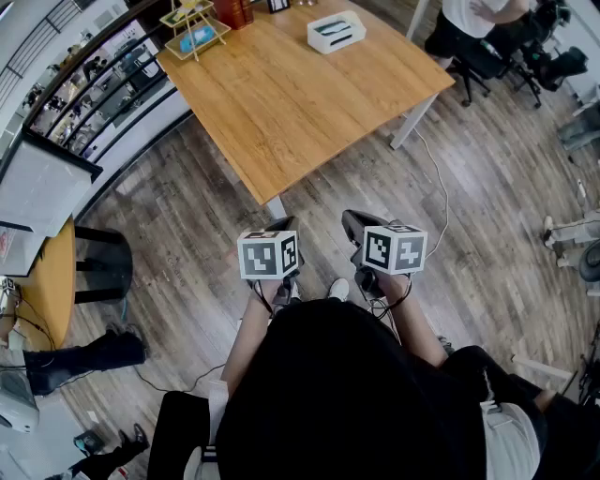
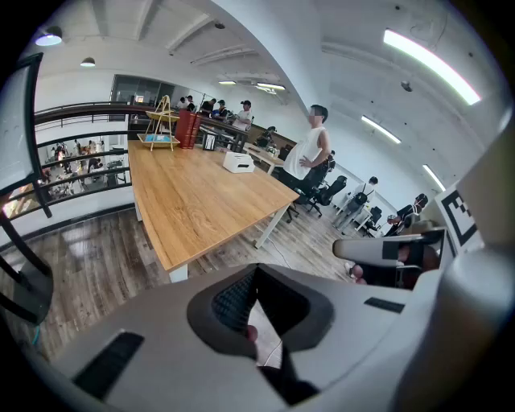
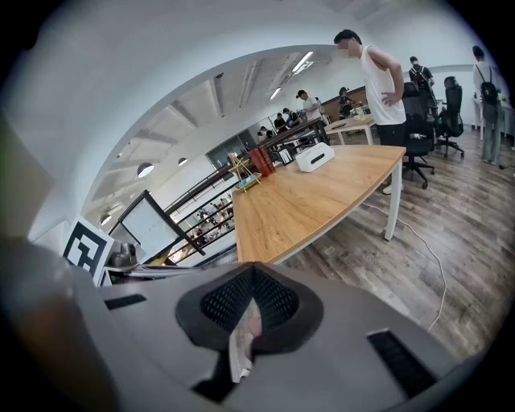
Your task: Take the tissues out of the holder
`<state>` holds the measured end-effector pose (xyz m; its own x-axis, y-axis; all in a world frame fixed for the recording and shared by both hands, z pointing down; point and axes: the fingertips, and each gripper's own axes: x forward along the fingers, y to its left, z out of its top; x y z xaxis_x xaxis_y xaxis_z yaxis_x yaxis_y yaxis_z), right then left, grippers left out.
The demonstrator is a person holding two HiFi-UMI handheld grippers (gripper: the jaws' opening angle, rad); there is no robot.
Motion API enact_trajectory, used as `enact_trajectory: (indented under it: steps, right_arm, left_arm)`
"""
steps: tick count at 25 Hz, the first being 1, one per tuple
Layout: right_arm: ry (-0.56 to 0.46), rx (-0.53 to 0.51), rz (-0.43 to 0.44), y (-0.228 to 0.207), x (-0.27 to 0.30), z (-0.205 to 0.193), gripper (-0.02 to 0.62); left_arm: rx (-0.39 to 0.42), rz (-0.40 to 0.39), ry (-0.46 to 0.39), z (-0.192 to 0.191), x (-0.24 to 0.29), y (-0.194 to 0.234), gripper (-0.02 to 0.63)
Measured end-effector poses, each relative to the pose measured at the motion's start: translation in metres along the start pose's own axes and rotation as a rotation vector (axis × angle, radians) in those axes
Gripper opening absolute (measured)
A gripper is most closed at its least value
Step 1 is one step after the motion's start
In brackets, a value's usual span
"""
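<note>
Plainly, the job hasn't started. I judge this to be the approach step, with no reach made yet. Both grippers hang close to my body over the floor, short of the near corner of the table [image 1: 281, 112]. The left gripper [image 1: 281, 225] is clenched on nothing: in its own view the jaw tips meet and only floor shows below them. The right gripper [image 1: 354, 225] is the same, with its tips pressed together and empty.

The holder [image 1: 336, 31] is a white box with a dark slot in its top. It sits far ahead of both grippers at the far end of the table, roughly on a line between the two. The whole length of bare tabletop lies between it and the jaws. The left gripper view shows it small and well beyond the tips [image 2: 238, 162], and the right gripper view shows it just as distant [image 3: 315, 157]. From here I can't tell whether a tissue stands up out of the slot.

The next move, as I read it, calls for closing that distance first — walking along the table until the holder is just ahead of and under the jaws. Then one gripper needs to open and come down over the slot. The other would likely have to steady the box, since a light holder may lift with the tissues. A person [image 1: 473, 14] stands beyond the table's far right corner, so I'd keep the right gripper's path clear of that side.
</note>
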<state>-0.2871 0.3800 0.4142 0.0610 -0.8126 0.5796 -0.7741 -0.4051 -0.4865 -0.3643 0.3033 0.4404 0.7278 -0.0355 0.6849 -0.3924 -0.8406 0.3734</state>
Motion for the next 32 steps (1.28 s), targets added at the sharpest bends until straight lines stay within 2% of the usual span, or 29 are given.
enact_trajectory:
  steps: [15, 19, 24, 32]
  right_arm:
    - [0.012, 0.016, 0.011, -0.002, 0.000, -0.002, 0.011]
    - [-0.054, 0.040, 0.050, -0.008, -0.008, 0.006, 0.011]
    - [-0.139, 0.066, 0.075, -0.034, -0.029, 0.016, 0.012]
    - [-0.199, 0.086, 0.083, -0.093, -0.066, 0.027, 0.019]
  left_arm:
    - [-0.003, -0.007, 0.018, -0.003, 0.005, -0.002, 0.011]
    - [-0.005, 0.003, 0.019, -0.004, 0.010, -0.004, 0.011]
    - [-0.011, 0.004, 0.022, -0.002, 0.024, -0.017, 0.011]
    - [0.034, -0.017, 0.051, 0.005, 0.068, -0.076, 0.011]
